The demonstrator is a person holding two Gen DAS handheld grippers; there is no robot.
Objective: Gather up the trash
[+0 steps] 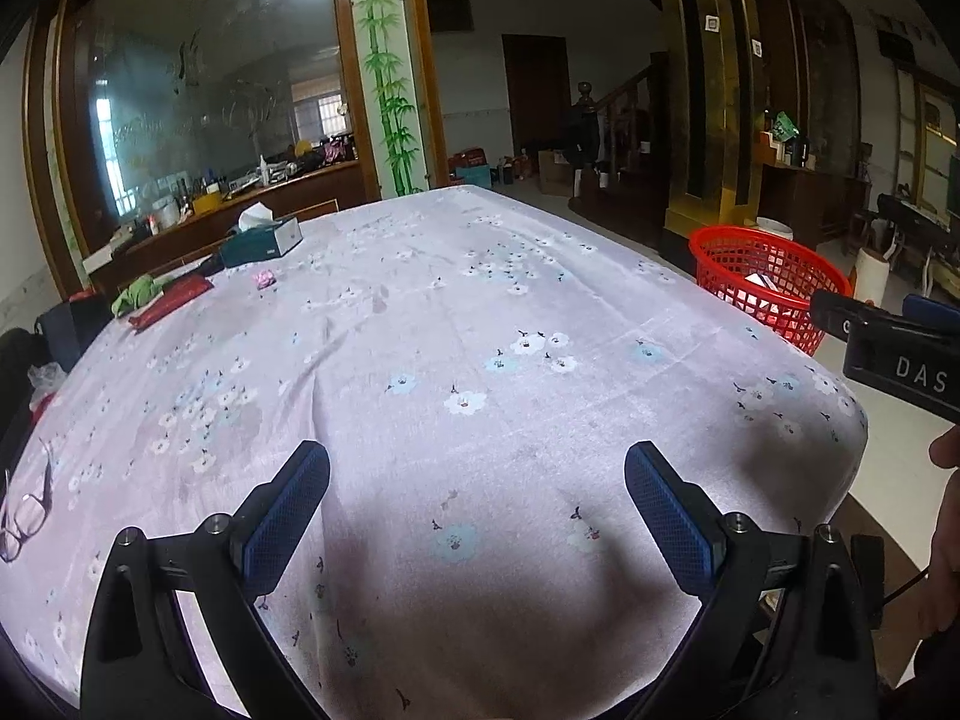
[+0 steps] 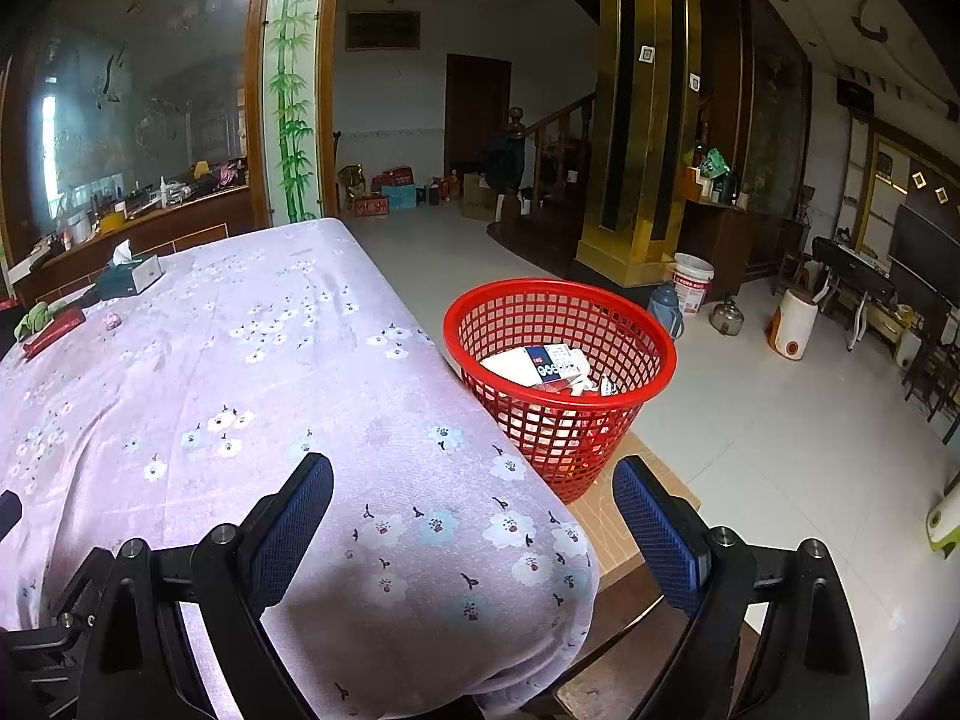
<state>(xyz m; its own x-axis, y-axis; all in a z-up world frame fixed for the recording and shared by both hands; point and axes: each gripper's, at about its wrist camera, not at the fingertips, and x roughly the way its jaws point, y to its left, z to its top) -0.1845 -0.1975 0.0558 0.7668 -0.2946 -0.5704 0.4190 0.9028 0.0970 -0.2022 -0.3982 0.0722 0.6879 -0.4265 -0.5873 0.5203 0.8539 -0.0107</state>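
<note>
A red mesh basket point(image 2: 561, 378) stands on a low wooden board just off the table's right edge and holds white and blue cartons; the left wrist view shows the basket point(image 1: 768, 282) too. A small pink crumpled scrap point(image 1: 264, 279) lies far back on the floral tablecloth point(image 1: 456, 324); in the right wrist view the pink scrap point(image 2: 112, 320) sits at the far left. A green crumpled piece point(image 1: 137, 293) rests beside a red packet point(image 1: 171, 302). My left gripper point(image 1: 477, 516) is open over the near cloth, empty. My right gripper point(image 2: 474, 531) is open above the table's near right corner, empty.
A teal tissue box point(image 1: 264, 240) stands at the table's back. Eyeglasses point(image 1: 27, 510) lie at the left edge. The right gripper's body point(image 1: 900, 354) and a hand show at the right. On the tiled floor are a white bucket point(image 2: 693, 282), a kettle point(image 2: 727, 317) and a flask point(image 2: 666, 307).
</note>
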